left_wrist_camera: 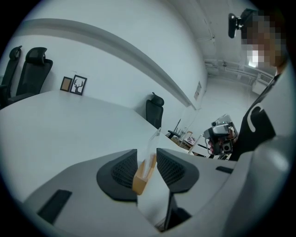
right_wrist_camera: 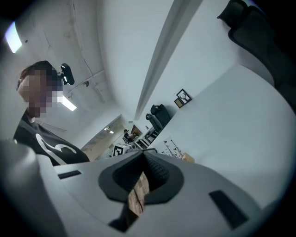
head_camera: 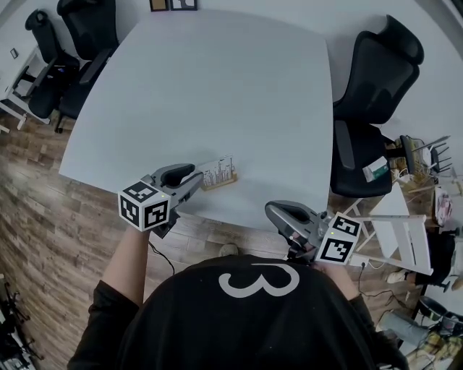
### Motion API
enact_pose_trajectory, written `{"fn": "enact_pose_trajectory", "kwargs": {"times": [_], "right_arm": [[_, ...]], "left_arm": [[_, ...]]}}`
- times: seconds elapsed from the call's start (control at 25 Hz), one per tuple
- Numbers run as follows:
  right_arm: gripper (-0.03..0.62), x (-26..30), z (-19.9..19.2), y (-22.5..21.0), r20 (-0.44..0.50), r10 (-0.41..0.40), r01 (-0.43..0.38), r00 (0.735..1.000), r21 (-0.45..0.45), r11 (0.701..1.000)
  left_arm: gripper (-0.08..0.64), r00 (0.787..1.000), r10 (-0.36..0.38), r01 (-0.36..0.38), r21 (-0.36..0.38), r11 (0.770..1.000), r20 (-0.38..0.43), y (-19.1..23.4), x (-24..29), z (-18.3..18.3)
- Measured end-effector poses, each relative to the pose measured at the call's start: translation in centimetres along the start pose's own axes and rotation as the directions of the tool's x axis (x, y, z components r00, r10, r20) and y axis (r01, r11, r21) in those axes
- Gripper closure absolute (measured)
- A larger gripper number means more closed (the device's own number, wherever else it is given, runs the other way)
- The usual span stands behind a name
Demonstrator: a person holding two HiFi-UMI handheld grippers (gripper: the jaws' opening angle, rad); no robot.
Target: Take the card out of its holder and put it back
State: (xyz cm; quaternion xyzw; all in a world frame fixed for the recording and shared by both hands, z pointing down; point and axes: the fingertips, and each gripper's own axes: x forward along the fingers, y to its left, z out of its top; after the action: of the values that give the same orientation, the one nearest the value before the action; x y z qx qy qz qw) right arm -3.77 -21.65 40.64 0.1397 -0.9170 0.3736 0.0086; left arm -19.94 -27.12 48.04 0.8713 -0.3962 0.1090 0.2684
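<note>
The clear, printed card (head_camera: 217, 170) stands upright in its low wooden holder (head_camera: 219, 181) near the front edge of the wide white table (head_camera: 202, 87). The left gripper (head_camera: 194, 181) is at the holder's left end. In the left gripper view its jaws stand wide apart, with the end of the holder and the card's edge in the gap and the pads not pressing on either. The right gripper (head_camera: 273, 212) hangs off the table's front edge, close to the person's black top (head_camera: 253, 318) and well apart from the holder; its jaws are closed, tips together, on nothing, with only floor showing through the slit. Two small framed pictures (head_camera: 173, 4) lean at the table's far edge. A black office chair (head_camera: 372, 79) sits at the right side and more black chairs (head_camera: 54, 43) at the far left corner. A white folding frame (head_camera: 401, 231) and assorted clutter stand lower right. The floor (head_camera: 43, 217) is wood-patterned planking and the walls are white.
</note>
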Motion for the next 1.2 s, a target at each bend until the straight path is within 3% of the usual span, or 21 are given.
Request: {"fn": "enact_pose_trajectory", "kwargs": {"times": [0.24, 0.56, 1.2], "right_arm": [[0.586, -0.3, -0.1, -0.4, 0.003, -0.014, 0.014, 1.0, 0.012, 1.0], [0.586, -0.7, -0.1, -1.2, 0.009, -0.038, 0.038, 0.999, 0.031, 0.999], [0.586, -1.3, -0.4, -1.5, 0.016, -0.05, 0.049, 0.999, 0.058, 0.997]], "left_arm": [[0.437, 0.999, -0.04, 0.04, -0.005, 0.999, 0.031, -0.2, 0.6, 0.1], [0.509, 0.997, -0.071, 0.071, 0.074, 0.995, 0.005, -0.4, 1.0, 0.2], [0.529, 0.996, -0.087, 0.084, 0.173, 0.981, 0.008, -1.0, 1.1, 0.2]]}}
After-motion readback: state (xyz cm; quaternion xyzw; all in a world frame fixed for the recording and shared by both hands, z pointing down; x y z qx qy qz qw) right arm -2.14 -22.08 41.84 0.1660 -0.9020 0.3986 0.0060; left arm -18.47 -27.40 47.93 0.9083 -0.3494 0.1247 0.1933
